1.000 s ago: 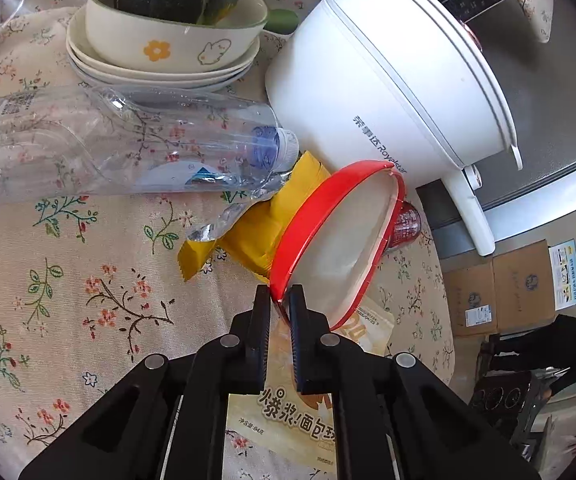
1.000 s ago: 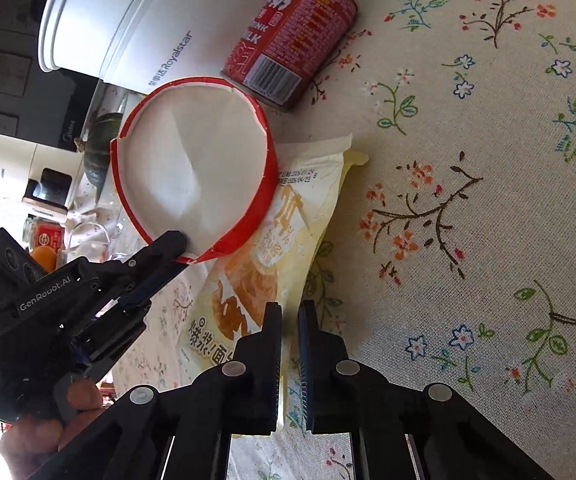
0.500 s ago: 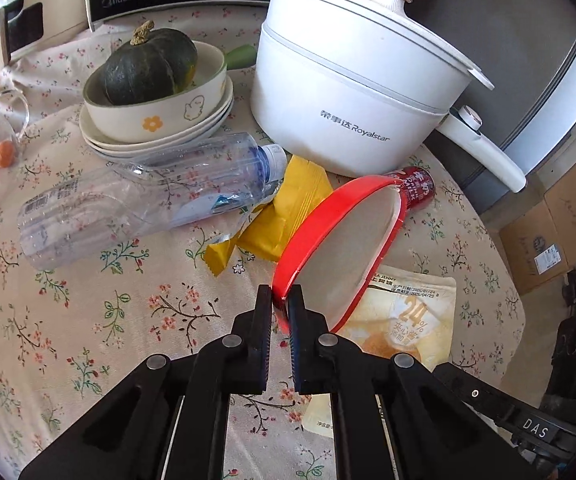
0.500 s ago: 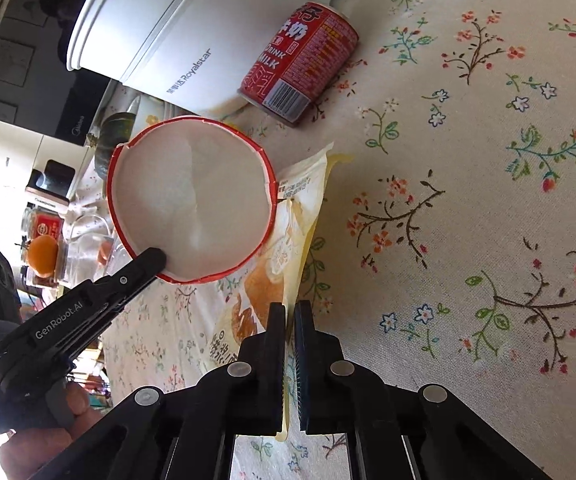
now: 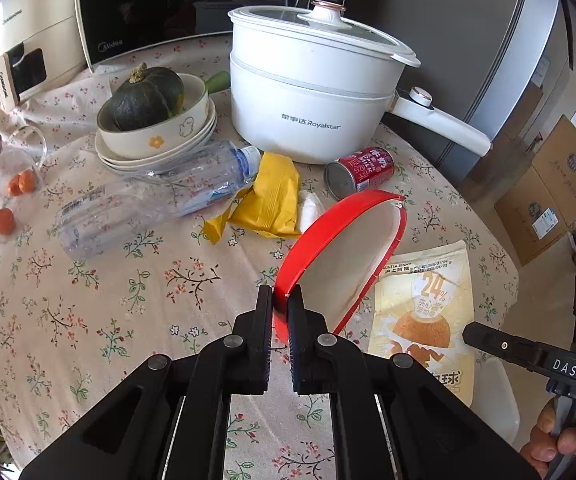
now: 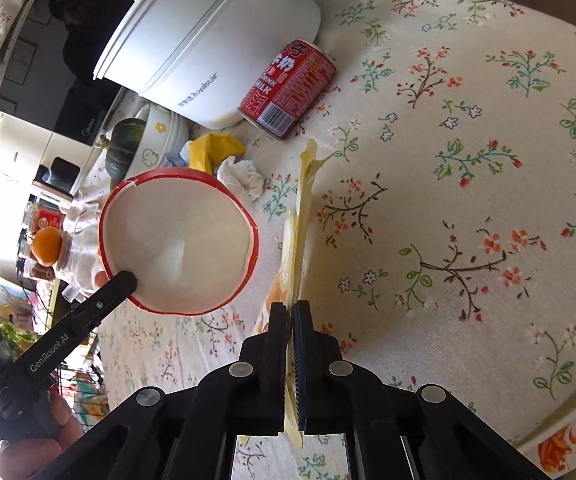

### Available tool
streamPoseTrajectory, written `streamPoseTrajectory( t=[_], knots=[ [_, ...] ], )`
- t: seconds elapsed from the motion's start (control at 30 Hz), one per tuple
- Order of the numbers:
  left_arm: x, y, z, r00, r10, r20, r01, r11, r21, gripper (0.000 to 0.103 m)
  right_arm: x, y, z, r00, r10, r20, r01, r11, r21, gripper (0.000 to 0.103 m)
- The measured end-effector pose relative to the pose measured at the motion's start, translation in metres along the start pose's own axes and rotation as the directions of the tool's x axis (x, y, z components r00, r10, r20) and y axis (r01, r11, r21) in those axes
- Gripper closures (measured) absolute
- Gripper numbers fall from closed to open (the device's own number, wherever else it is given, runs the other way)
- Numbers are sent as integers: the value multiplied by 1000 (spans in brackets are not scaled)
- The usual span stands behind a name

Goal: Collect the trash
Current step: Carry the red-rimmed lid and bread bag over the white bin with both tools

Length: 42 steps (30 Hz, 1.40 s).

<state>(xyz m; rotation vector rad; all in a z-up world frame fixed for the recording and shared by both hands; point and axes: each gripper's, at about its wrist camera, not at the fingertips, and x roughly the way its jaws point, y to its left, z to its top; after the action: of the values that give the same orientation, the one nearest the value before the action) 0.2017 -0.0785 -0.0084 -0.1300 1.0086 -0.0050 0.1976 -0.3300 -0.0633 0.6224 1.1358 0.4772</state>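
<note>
left gripper (image 5: 280, 300) pinching red bowl (image 5: 344, 256) rim, lifted higher above snack bag (image 5: 424, 304), right gripper (image 6: 290, 308) now clamped on bag edge, raising it

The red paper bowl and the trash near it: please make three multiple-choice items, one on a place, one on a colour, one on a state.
1. Where does the red milk can lie?
A. beside the white pot
B. inside the bowl
C. on the plate stack

2. What colour is the wrapper by the plastic bottle?
A. green
B. yellow
C. blue

3. What does the left gripper do?
A. hangs open
B. clamps the red paper bowl by its rim
C. grips the can

Answers: A, it rests against the white pot; B, plainly yellow; B, both fingers close on the rim.
</note>
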Motion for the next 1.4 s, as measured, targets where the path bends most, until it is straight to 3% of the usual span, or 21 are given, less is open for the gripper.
streamPoseTrajectory(
  t=[0.33, 0.5, 0.8, 1.03, 1.17, 1.4],
  knots=[
    [-40, -7, -26, 999, -25, 25, 24, 999, 23, 96, -31, 0, -21, 999, -46, 22, 47, 998, -52, 101],
    [-46, -6, -39, 1000, -31, 2, 31, 999, 8, 96, -48, -2, -28, 997, -68, 44, 71, 995, -68, 101],
    [-60, -23, -55, 991, -130, -10, 130, 991, 11, 96, -86, 7, -36, 992, -78, 97, 89, 990, -114, 102],
    [-62, -60, -67, 975, -218, -52, 221, 972, 77, 96, -127, -8, -52, 985, -124, 121, 140, 982, -130, 102],
    [-58, -88, -79, 961, -257, -104, 269, 956, 120, 96, -145, -30, -70, 980, -169, 101, 180, 978, -110, 102],
    [-49, -130, -100, 950, -267, -161, 298, 931, 210, 96, -151, -83, -109, 963, -267, -21, 267, 964, -3, 102]
  ],
)
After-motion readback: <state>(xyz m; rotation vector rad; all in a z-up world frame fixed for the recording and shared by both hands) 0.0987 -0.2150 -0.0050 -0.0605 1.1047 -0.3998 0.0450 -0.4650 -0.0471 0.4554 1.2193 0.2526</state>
